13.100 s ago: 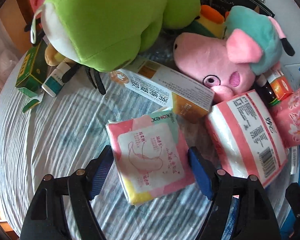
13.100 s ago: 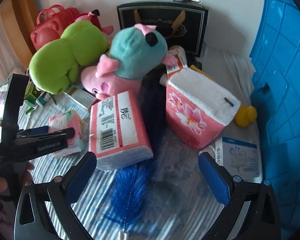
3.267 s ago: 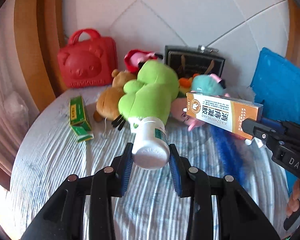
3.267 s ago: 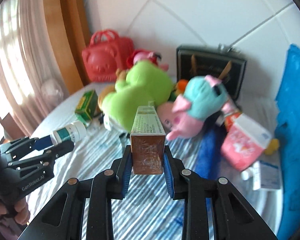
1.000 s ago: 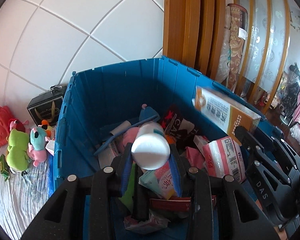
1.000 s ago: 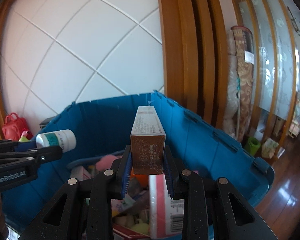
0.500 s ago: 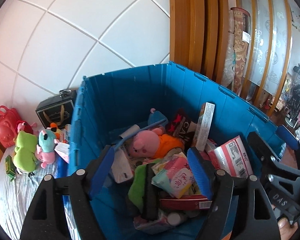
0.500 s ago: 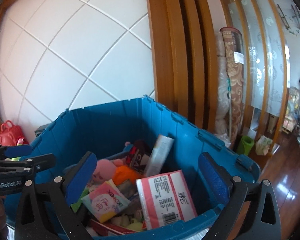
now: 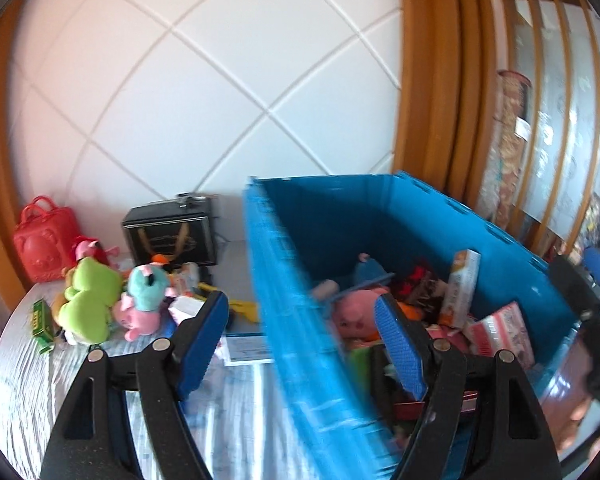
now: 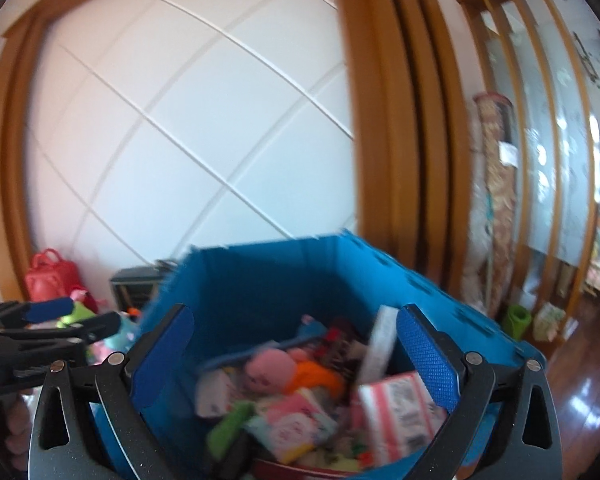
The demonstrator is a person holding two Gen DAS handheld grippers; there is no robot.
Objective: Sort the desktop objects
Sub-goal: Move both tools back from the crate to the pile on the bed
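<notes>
The blue crate holds several sorted items: a pink plush, the orange medicine box standing on end, and a red-and-white tissue pack. My left gripper is open and empty, straddling the crate's near wall. My right gripper is open and empty above the crate; the box and tissue pack lie below it. The right gripper also shows at the left wrist view's right edge.
On the striped tablecloth left of the crate lie a green plush, a teal-and-pink pig plush, a green box, a white-blue box, a red bag and a black gift bag. Wooden door frames stand at the right.
Since a second ago both grippers opened and dropped the white bottle and the orange box into the crate. Both views have swung left toward the table; the frames are motion-blurred.
</notes>
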